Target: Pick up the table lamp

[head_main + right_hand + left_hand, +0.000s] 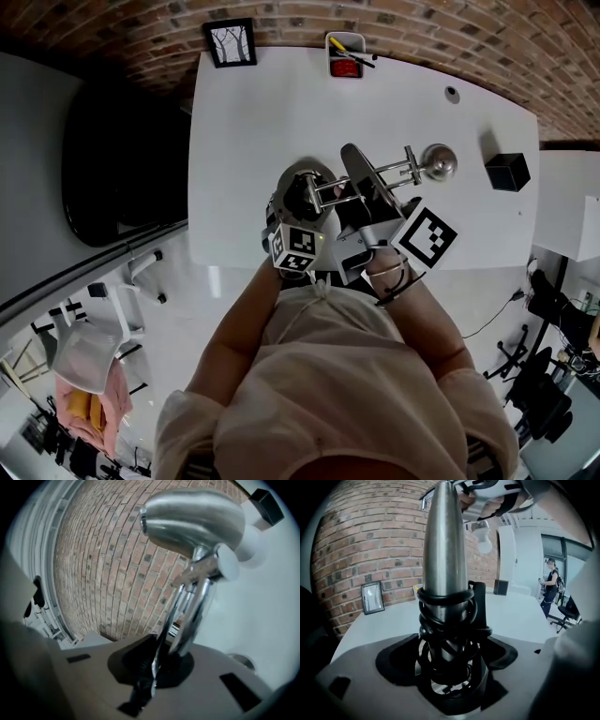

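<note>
Right gripper (157, 670) clamping table lamp (197, 515), left gripper (450, 660) open

Polished metal, rough brick.
The table lamp (192, 522) is finished in smooth shiny metal; the wall (117, 573) is laid in rough brick.

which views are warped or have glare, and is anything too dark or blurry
Head view: strong fisheye, the table edges bow, light even and sharp. Left gripper view: black vignetted corners, glare streaks down the table lamp stem, the cord wound on it dark and soft. Right gripper view: brick wall curves, bright reflections on the lamp head.
</note>
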`<state>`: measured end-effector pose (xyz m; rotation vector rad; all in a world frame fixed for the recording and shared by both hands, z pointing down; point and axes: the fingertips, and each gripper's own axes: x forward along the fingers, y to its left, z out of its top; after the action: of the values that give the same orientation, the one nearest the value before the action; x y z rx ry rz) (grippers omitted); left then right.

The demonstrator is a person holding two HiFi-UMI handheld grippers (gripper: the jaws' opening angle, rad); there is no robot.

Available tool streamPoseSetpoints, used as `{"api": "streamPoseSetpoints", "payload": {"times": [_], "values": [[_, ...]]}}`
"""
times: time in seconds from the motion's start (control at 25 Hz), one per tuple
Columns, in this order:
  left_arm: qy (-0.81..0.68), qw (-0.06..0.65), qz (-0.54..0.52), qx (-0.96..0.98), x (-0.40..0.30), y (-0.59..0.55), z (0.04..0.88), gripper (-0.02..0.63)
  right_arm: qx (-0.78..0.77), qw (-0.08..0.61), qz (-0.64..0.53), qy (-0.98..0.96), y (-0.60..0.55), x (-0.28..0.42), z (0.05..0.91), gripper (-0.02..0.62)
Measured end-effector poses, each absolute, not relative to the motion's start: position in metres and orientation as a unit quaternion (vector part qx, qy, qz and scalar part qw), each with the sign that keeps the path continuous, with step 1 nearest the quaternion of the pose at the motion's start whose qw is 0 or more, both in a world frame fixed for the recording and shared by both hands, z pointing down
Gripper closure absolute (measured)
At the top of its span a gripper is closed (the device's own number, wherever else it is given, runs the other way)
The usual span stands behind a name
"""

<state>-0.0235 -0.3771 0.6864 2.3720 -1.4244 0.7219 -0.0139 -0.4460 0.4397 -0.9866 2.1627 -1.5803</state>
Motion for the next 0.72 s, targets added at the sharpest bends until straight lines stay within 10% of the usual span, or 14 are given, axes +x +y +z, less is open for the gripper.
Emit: {"api": "streamPoseSetpoints", "payload": {"times": [0.72], "values": [[-0.400,0.137,0.307,0.853,-0.016,-0.380,0.691,0.336,-0.321,0.110,-0.547,0.765,-0.443,-0.013,0.442,0.571]]}}
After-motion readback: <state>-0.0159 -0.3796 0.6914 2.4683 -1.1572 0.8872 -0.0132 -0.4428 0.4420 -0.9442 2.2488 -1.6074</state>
